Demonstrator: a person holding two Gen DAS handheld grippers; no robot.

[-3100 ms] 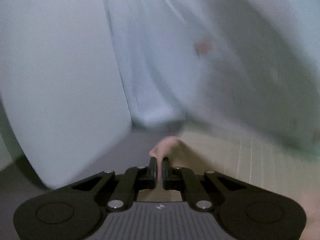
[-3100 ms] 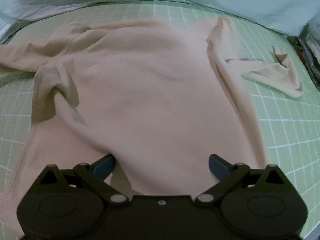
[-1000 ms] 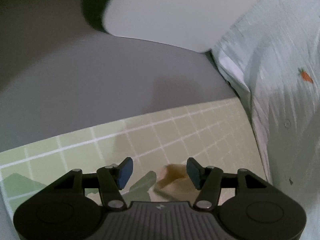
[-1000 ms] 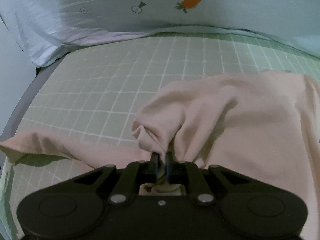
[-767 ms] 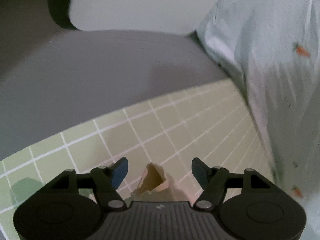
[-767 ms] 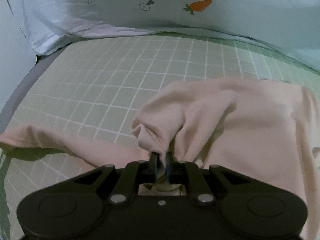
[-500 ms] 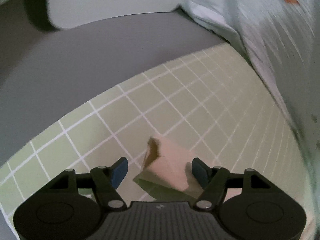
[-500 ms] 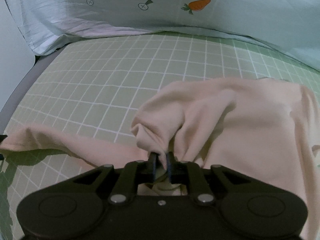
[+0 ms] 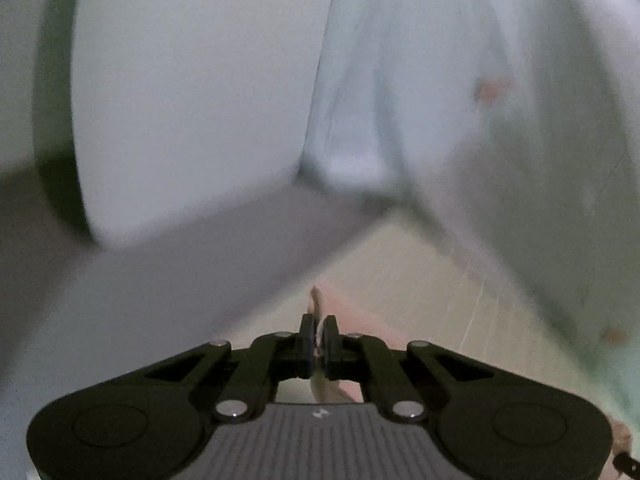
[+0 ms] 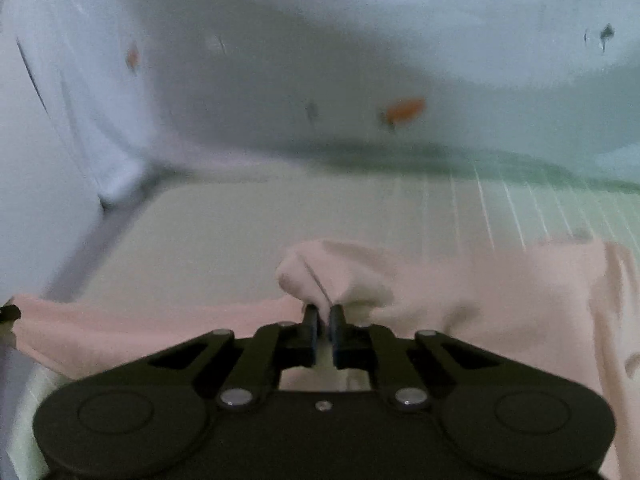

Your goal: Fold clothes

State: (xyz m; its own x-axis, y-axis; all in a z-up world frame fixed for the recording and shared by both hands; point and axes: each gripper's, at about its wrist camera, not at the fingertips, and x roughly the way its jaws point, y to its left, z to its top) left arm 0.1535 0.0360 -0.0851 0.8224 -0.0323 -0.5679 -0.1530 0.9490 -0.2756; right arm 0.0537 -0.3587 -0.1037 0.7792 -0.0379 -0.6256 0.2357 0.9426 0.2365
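- The left gripper [image 9: 319, 334], a black two-finger tool seen from its own wrist camera, has its jaws pressed together on a thin edge of the pale peach soft-knit garment [image 9: 317, 304]; a narrow tip of cloth sticks up above the pads and more hangs below them.
- The right gripper [image 10: 324, 326], also black with blue pads, is clamped on a bunched fold of the same peach garment [image 10: 460, 288], which puffs up just above its fingertips.
- In the right wrist view the garment spreads to the right over the light green mat with a white grid [image 10: 224, 232], and a long strip of it runs off to the left edge of the picture, where a small dark object touches it; what that object is cannot be told.
- Behind the mat lies pale blue bedding printed with small orange carrots [image 10: 404, 110], blurred in both views.
- In the left wrist view a grey band [image 9: 180, 264] borders the mat, with a large white rounded surface [image 9: 188, 92] above it.
- Both pictures are smeared, so fine detail of the cloth is unclear.
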